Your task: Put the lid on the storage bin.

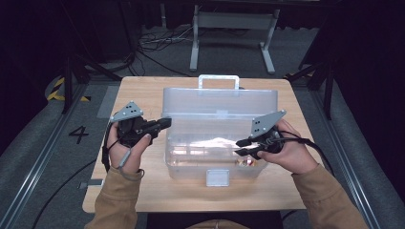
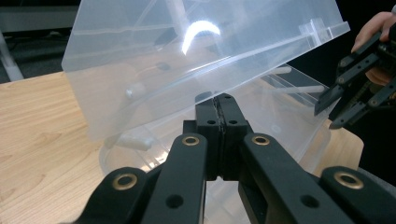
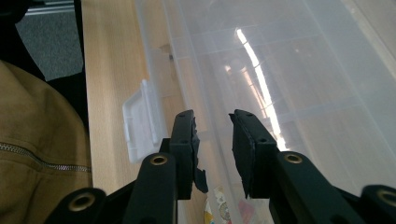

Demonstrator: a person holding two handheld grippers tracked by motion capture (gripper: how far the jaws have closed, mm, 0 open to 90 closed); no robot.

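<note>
A: Item one, clear plastic box [image 1: 215, 152]. Where is it recorded?

B: It is set at the middle of the wooden counter [image 1: 143, 191], its lid [image 1: 219, 102] raised and leaned back toward the far edge, the carrying handle [image 1: 218, 78] seen above it. The front latch [image 1: 217, 177] is turned down toward the person. The lid is judged to be left upright so that the tray stays reachable from both sides.

A: Item two, left claw [image 1: 165, 123]?

B: It is held at the box's left end, near the rim. In the left gripper view its jaws are seen pressed together with nothing between them, pointed at the corner where the lid meets the tray. Whether the tips touch the plastic cannot be told. It is judged to be parked there, perhaps to steady the box.

A: Item three, right claw [image 1: 246, 147]?

B: It is held over the right front part of the tray. In the right gripper view [image 3: 212, 126] its jaws are spread, a clear gap left between them, and nothing is pinched. They are aimed along the front wall of the box.

A: Contents?

B: One small colourful object [image 1: 247, 163] is noted on the tray floor at the front right corner, just below the right claw. It is too small to identify. The spread jaws above it suggest it is the thing being handled.
</note>
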